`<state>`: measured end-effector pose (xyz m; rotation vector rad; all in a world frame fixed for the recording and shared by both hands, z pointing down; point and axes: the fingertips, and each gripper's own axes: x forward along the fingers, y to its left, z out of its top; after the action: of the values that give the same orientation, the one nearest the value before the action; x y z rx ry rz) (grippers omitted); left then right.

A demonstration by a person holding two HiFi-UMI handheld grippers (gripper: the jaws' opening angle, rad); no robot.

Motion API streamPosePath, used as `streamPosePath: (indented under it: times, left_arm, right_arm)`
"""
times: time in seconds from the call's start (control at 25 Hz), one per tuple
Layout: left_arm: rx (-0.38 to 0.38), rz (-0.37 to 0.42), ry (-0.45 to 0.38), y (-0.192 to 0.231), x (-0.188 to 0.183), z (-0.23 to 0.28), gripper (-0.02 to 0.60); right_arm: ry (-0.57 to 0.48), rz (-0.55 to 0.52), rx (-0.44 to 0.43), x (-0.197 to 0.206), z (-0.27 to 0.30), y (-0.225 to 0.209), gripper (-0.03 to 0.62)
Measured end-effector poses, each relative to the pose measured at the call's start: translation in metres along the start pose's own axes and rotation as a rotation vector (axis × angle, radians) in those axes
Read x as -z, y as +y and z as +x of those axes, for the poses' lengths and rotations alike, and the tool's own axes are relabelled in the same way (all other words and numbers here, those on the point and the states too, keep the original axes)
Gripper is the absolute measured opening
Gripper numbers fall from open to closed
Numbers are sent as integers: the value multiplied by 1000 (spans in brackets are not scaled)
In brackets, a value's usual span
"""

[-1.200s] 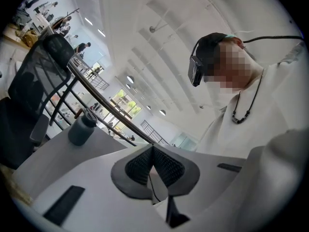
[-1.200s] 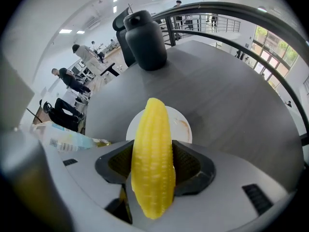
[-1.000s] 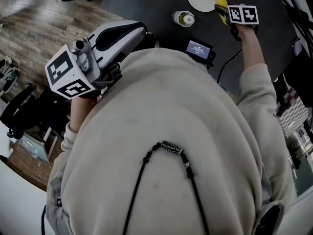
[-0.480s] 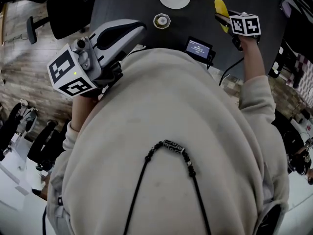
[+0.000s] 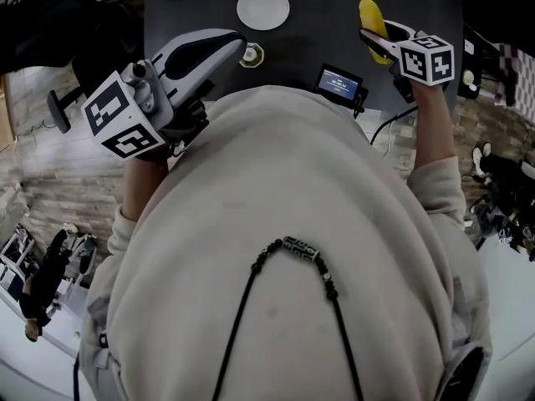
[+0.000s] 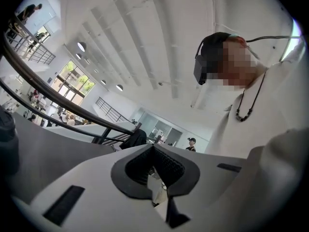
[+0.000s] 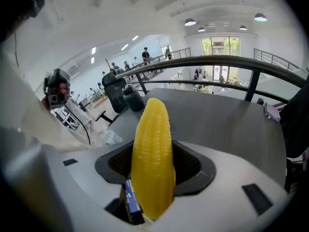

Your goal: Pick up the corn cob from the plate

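Corn cob stands clamped between the jaws of the right gripper, held at its thick lower part, with the tapered end reaching well past the pads. In the head view the same cob hangs clear above the dark table, touching nothing else. The left gripper is pressed closed on nothing, carried close to the person's chest. The white plate lies bare, well to the left of the right gripper and beyond the left gripper's tips. A small round container sits just beside those tips.

I judge the pick-up itself done: the cob is off the plate. What remains calls for a steady squeeze, since the long free end could pivot in the pads.
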<state>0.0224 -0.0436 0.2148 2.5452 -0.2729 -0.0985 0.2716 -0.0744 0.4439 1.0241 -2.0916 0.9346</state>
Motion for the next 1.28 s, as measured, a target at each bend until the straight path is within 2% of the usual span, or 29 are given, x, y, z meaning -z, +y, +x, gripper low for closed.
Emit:
streamPosePath:
  times: [0.28, 0.56, 0.72, 1.28]
  left_arm:
    - [19, 28, 89, 18, -6, 36, 2]
    - [58, 52, 105, 16, -14, 52, 2]
    - [69, 56, 97, 12, -15, 45, 2]
    - [55, 41, 79, 17, -13, 45, 2]
  right_arm:
    - [-254, 1, -100, -59, -83, 61, 238]
    - [-457, -4, -208, -104, -145, 111, 238]
    - [-498, -28, -252, -121, -158, 136, 238]
    - [-504, -63, -300, -137, -157, 149, 238]
